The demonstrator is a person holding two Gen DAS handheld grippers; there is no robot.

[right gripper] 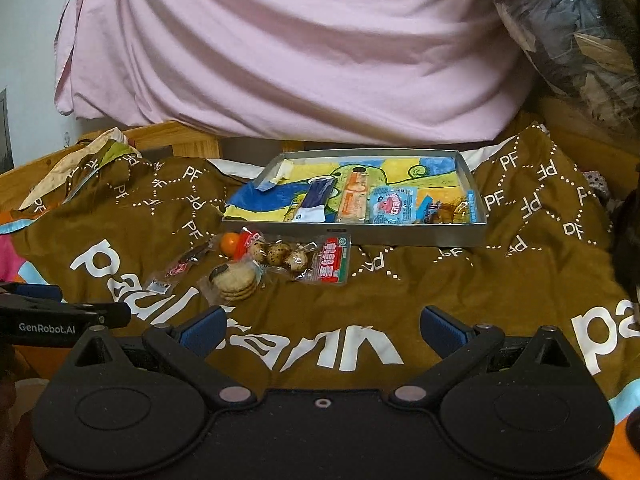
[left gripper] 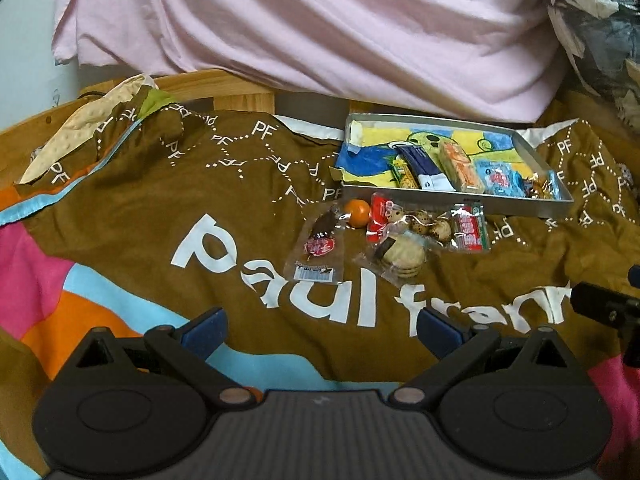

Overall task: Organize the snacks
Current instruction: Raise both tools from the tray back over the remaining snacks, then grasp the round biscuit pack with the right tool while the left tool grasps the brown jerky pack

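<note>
a shallow grey metal tray (right gripper: pixel 460 236) sits on a brown blanket (right gripper: pixel 440 292), its floor lined with a bright crayon-style drawing in yellow, blue and green. along its near side lie several packets side by side: a dark blue and white wrapper (right gripper: pixel 314 200), an orange and cream bar (right gripper: pixel 354 196), a light blue sachet with a pink cartoon figure (right gripper: pixel 390 205), and some small amber sweets (right gripper: pixel 452 210) at the right corner.

just in front of the tray's near left corner, loose on the blanket, is a small heap of snacks: an orange ball-shaped item (left gripper: pixel 357 212), a clear pack of speckled eggs with red ends (left gripper: pixel 430 226), a clear pack of round pale biscuits (left gripper: pixel 402 257), and a clear sleeve holding something dark with a red label and a barcode sticker (left gripper: pixel 318 246). the characters on the red label are too small to read.

the blanket carries large white lettering reading "paul fran…" and a repeated "pf" in dotted hexagons. behind it hangs a pink cloth (left gripper: pixel 320 28).

the left gripper (left gripper: pixel 320 330) hovers low over the blanket well short of the heap, jaws spread wide with nothing between them. the right gripper (right gripper: pixel 320 330) is the same, spread wide and empty. in the right wrist view the side of the left tool reads "genrobot.ai".
</note>
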